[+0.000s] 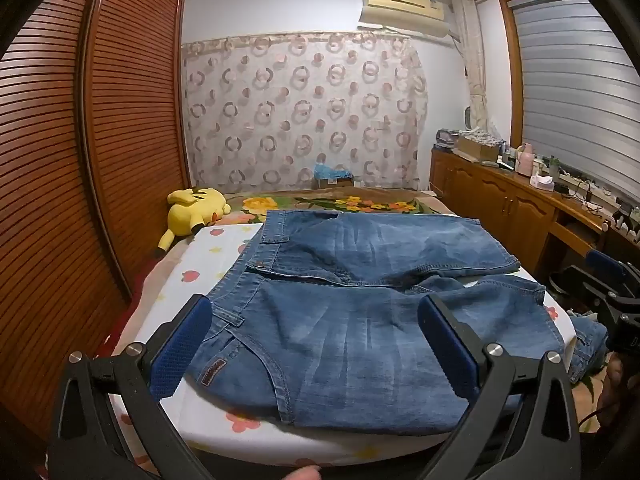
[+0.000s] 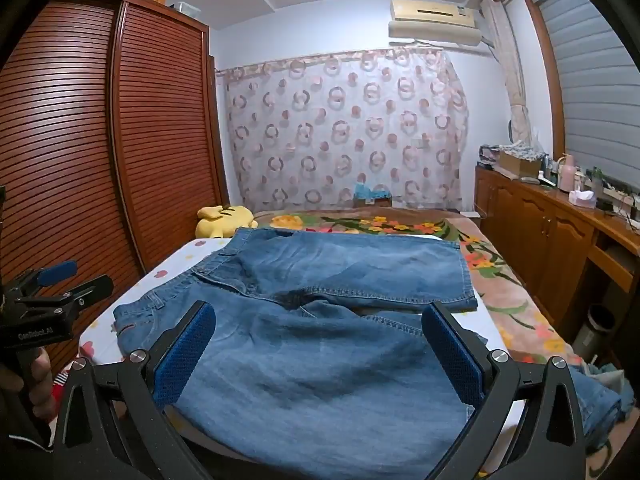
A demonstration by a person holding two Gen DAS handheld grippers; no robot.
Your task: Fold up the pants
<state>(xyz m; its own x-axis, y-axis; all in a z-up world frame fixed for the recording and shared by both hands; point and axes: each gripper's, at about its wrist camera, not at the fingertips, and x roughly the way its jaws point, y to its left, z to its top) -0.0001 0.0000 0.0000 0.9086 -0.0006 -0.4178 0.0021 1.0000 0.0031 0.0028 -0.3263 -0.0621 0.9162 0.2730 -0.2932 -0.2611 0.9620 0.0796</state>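
1. Blue denim pants point(image 1: 360, 320) lie spread on a white bed point(image 1: 208, 256) — legs toward the right.
2. Left hand-held gripper point(image 1: 316, 344) — jaws spread wide above the pants, holding nothing.
3. Right hand-held gripper point(image 2: 320, 348) likewise spread, empty.

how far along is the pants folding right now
Barely begun. Done: the jeans are spread on the white board, the far leg already doubled back on itself. In hand: nothing; the left gripper and right gripper hover over the denim, jaws wide open. Left: the near leg's end hangs off the right edge, and the legs aren't stacked yet.
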